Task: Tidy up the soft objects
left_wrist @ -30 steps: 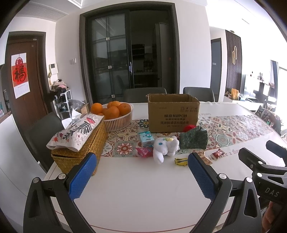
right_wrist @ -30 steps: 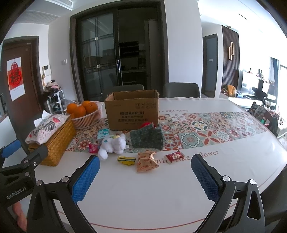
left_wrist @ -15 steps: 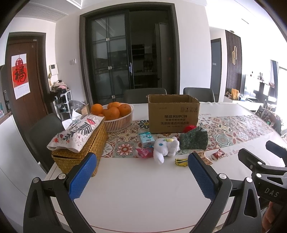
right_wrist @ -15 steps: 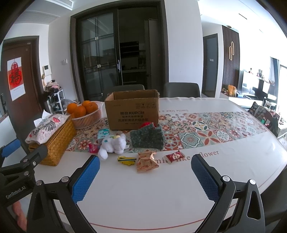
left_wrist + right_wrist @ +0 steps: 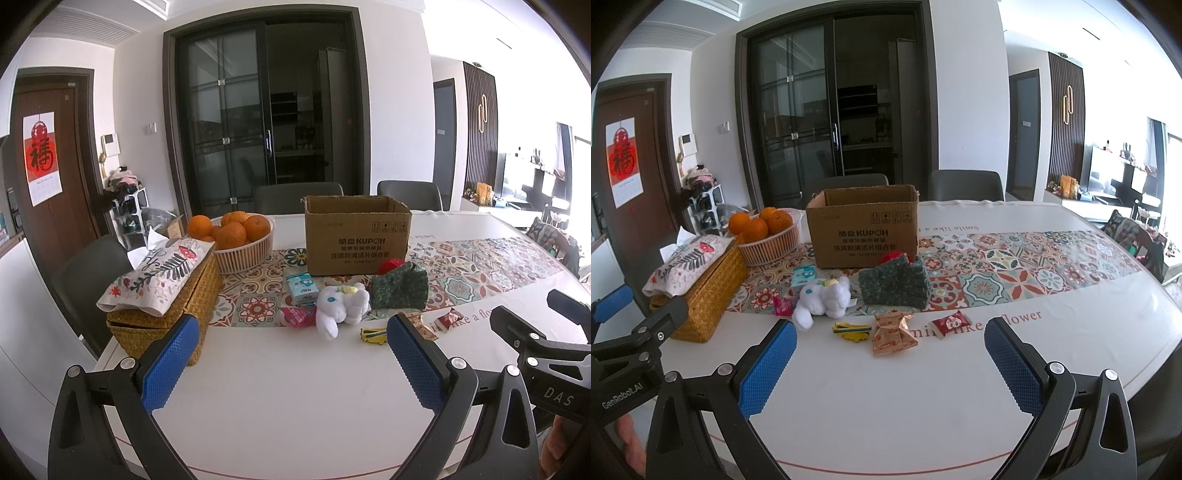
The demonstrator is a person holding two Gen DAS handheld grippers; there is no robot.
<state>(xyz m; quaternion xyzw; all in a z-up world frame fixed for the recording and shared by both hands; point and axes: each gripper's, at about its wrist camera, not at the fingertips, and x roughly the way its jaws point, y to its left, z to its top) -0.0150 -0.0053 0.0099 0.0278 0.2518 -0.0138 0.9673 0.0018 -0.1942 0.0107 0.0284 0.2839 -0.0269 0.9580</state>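
Both hand-held grippers, left & right, gape wide, empty; white plush toy lies ahead, well apart.

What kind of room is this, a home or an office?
Most likely a home dining area: a dining table with chairs behind it, a basket of oranges, and glass sliding doors beyond.

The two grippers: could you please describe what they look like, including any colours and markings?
The left gripper and right gripper look alike: black angular frames with silver screw heads, each carrying two fingers faced with blue, dimpled pads. Seen from the other camera, the left body reads "GenRobot.AI" in white and the right one "DAS". No cables or sleeves are visible.
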